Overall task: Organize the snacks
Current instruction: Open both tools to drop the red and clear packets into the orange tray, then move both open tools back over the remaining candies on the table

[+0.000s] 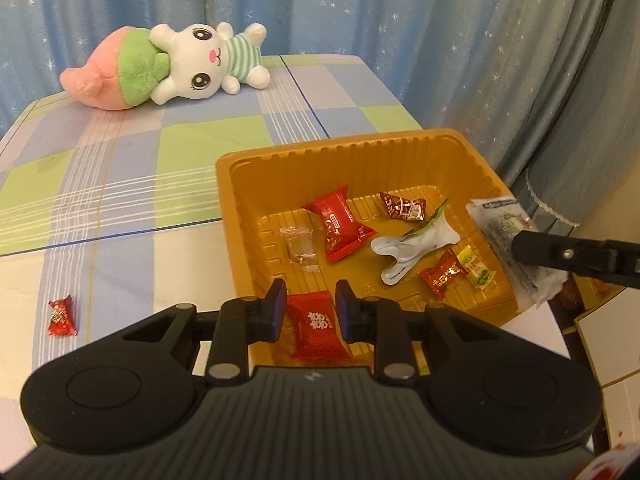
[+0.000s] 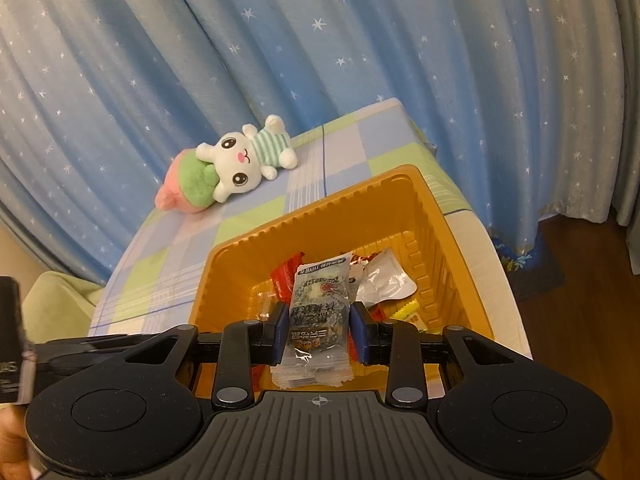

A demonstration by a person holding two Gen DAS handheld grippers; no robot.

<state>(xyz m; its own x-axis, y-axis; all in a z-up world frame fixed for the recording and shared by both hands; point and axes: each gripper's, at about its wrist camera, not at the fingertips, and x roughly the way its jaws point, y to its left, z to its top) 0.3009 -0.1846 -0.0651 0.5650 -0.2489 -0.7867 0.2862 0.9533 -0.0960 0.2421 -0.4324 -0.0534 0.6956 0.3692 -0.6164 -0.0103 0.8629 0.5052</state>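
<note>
An orange plastic tray (image 1: 228, 176) sits on the checked tablecloth and holds several wrapped snacks. My left gripper (image 1: 311, 312) is over the tray's near edge, shut on a red snack packet (image 1: 316, 330). My right gripper (image 2: 319, 330) hangs over the same tray (image 2: 224, 256), shut on a clear packet with grey-green print (image 2: 318, 312). The right gripper also shows in the left wrist view (image 1: 520, 246) at the tray's right side, with that packet (image 1: 500, 220) in it. A small red candy (image 1: 62, 316) lies on the cloth left of the tray.
A plush rabbit with a pink-and-green peach (image 1: 168, 64) lies at the table's far side, also in the right wrist view (image 2: 228, 168). Blue star curtains hang behind. The table edge drops to a wooden floor (image 2: 580, 320) on the right.
</note>
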